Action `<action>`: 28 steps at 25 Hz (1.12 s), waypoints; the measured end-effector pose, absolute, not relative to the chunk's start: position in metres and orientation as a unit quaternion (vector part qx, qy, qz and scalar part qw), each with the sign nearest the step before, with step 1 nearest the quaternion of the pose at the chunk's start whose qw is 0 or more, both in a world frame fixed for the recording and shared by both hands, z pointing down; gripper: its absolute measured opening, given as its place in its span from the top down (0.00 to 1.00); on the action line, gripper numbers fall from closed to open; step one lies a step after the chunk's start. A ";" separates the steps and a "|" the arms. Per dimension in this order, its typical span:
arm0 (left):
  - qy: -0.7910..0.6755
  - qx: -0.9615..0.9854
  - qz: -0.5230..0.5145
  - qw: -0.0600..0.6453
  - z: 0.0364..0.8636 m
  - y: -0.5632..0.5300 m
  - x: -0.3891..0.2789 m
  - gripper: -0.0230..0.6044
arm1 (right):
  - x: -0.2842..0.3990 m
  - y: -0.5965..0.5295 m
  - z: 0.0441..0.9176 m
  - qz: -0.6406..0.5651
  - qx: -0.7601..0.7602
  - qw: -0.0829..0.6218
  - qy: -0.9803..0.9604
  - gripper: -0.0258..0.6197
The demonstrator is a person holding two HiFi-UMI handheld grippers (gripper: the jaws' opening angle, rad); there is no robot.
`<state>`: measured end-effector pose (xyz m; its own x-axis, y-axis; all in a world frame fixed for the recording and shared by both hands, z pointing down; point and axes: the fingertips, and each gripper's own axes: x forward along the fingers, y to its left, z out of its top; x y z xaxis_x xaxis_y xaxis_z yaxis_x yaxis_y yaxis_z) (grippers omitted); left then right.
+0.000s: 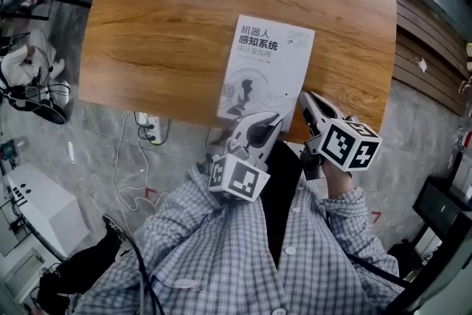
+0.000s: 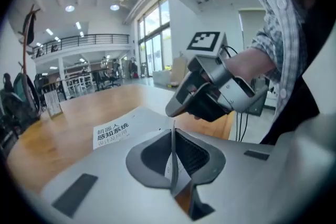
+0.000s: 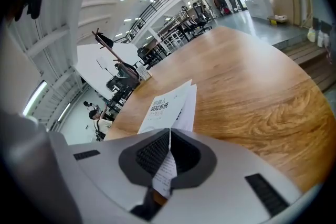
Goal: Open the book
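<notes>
A white paperback book [image 1: 265, 74] with a grey title lies closed on the wooden table [image 1: 169, 26], its near edge at the table's front rim. My left gripper [image 1: 267, 122] is shut on a thin white sheet at the book's near edge [image 2: 173, 157], which looks like the cover. My right gripper [image 1: 305, 101] is shut on the book's near right corner [image 3: 168, 165]. In the right gripper view the book's cover [image 3: 167, 105] stands slightly apart from a sheet [image 3: 190, 108] beneath it. The right gripper [image 2: 177, 107] also shows in the left gripper view, close above the book [image 2: 111, 132].
The table's front rim runs just under both grippers. On the floor to the left lie a power strip [image 1: 152, 130], cables and a white box [image 1: 37, 206]. Wooden steps [image 1: 428, 55] rise at the right. The person's checked shirt [image 1: 243, 254] fills the bottom.
</notes>
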<state>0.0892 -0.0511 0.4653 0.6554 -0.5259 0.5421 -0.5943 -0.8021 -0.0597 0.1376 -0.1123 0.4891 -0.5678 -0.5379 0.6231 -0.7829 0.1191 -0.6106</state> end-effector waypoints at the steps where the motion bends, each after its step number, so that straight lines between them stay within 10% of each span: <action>1: -0.313 0.909 0.264 0.078 0.462 -0.054 0.085 0.91 | 0.135 -0.112 0.491 0.488 0.449 0.129 -0.738 0.92; 28: -0.578 0.758 0.008 0.303 0.418 -0.105 -0.120 0.91 | 0.082 -0.094 0.540 0.423 0.407 0.309 -0.748 0.92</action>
<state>-0.1200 -0.1051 0.4181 0.3328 -0.8709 0.3616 -0.8806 -0.1499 0.4494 0.0817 -0.0942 0.5400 -0.4779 -0.3482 0.8064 -0.8705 0.3110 -0.3815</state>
